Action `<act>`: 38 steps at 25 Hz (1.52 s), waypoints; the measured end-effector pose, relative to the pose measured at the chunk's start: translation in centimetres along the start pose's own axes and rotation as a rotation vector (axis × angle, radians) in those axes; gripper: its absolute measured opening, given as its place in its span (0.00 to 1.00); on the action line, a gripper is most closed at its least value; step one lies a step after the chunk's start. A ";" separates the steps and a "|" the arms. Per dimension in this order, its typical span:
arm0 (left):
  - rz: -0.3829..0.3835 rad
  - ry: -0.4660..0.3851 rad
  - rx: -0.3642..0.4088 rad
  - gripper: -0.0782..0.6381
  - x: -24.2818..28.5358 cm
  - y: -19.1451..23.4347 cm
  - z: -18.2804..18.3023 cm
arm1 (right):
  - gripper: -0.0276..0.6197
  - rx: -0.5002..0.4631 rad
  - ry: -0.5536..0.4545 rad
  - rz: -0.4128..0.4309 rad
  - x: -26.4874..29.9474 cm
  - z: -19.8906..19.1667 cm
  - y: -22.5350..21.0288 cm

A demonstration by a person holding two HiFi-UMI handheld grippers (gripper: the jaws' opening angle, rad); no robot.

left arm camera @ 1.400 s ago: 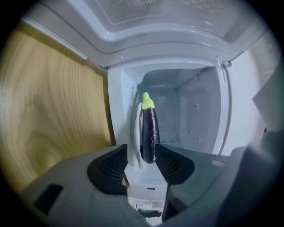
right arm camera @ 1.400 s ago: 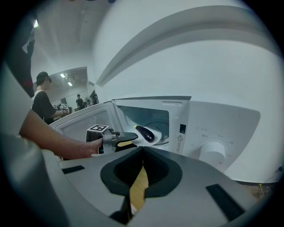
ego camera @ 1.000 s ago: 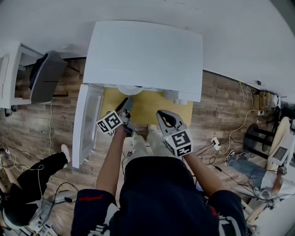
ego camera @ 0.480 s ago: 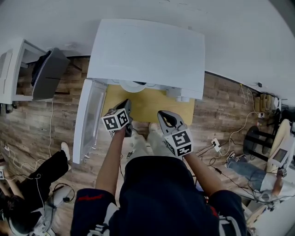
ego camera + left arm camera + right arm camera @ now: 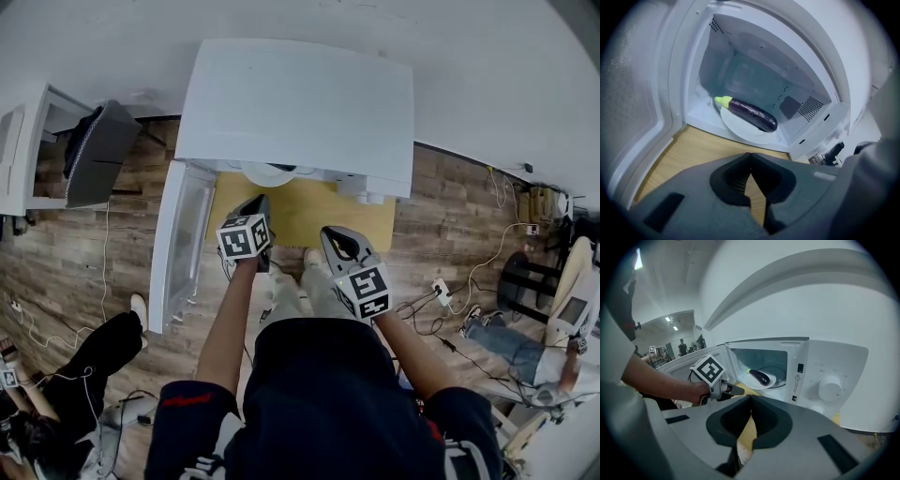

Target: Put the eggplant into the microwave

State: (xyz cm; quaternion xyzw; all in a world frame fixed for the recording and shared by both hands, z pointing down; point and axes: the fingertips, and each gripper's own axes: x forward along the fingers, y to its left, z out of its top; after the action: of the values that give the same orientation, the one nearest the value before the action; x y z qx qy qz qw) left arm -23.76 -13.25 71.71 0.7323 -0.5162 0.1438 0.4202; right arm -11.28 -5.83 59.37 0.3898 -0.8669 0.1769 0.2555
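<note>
Eggplant (image 5: 752,114) lies on the plate (image 5: 736,126) inside the microwave (image 5: 295,103); placing looks done. Your left tongs (image 5: 750,154) and right tongs (image 5: 751,397), both pressed together and empty, hang outside. Next, likely: swing the open door (image 5: 178,246) at left shut.

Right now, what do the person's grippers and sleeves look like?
The left gripper and right gripper are grey moulded shells with black-lined jaws, each carrying a white cube of black square markers. The dark short-sleeved top has red sleeve trim.
</note>
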 end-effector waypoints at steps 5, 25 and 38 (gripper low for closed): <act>0.014 -0.009 -0.003 0.13 0.7 0.2 0.6 | 0.06 0.013 0.010 -0.014 -0.3 -0.7 -0.2; 0.007 -0.013 0.005 0.13 2.9 -0.3 3.6 | 0.06 0.044 0.035 -0.049 -0.1 -1.2 -1.8; -0.001 -0.005 -0.010 0.13 4.1 -0.3 5.0 | 0.06 0.047 0.041 -0.059 -0.1 -1.6 -2.3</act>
State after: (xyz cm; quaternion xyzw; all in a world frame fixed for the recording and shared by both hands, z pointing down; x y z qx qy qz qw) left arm -22.93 -19.61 71.17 0.7309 -0.5176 0.1394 0.4225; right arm -8.98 -6.39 60.82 0.4176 -0.8451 0.1975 0.2689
